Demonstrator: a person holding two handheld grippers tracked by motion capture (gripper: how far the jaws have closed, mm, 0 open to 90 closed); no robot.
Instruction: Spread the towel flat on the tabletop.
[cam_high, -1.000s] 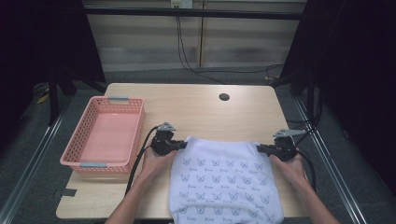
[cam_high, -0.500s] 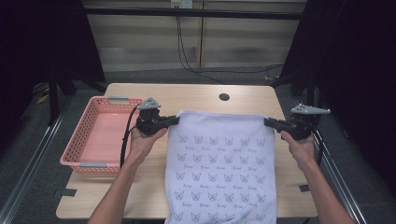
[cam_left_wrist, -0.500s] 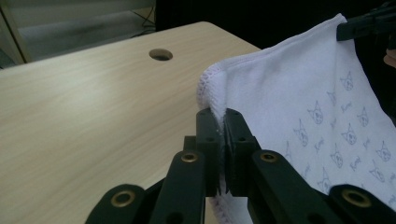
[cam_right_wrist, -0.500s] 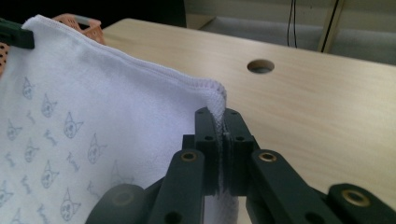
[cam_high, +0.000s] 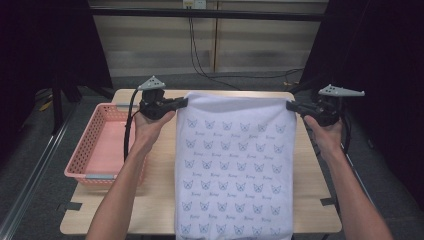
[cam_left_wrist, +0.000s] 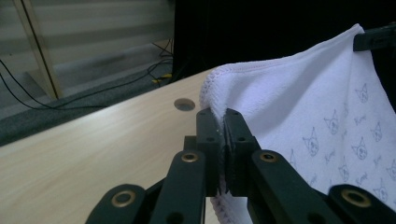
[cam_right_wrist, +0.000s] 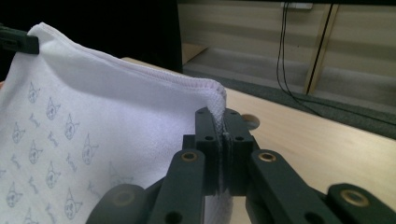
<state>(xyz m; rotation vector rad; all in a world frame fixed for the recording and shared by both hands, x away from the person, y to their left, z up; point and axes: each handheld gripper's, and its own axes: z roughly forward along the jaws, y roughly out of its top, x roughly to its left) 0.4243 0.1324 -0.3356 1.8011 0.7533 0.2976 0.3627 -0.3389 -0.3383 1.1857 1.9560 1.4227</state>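
Above the table's (cam_high: 150, 210) far edge, the left gripper (cam_high: 184, 102) and right gripper (cam_high: 290, 105) each pinch a top corner of the cat-print towel (cam_high: 232, 170), soft, light and limp, best gripped at corners.

I see a white towel (cam_high: 234, 165) printed all over with small blue-grey cat faces and tiny script, its hem stitched pale pink. On my left sits a salmon-pink mesh basket (cam_high: 85, 155). The table (cam_high: 155, 200) is light wood grain. Both grippers' jaws are black.
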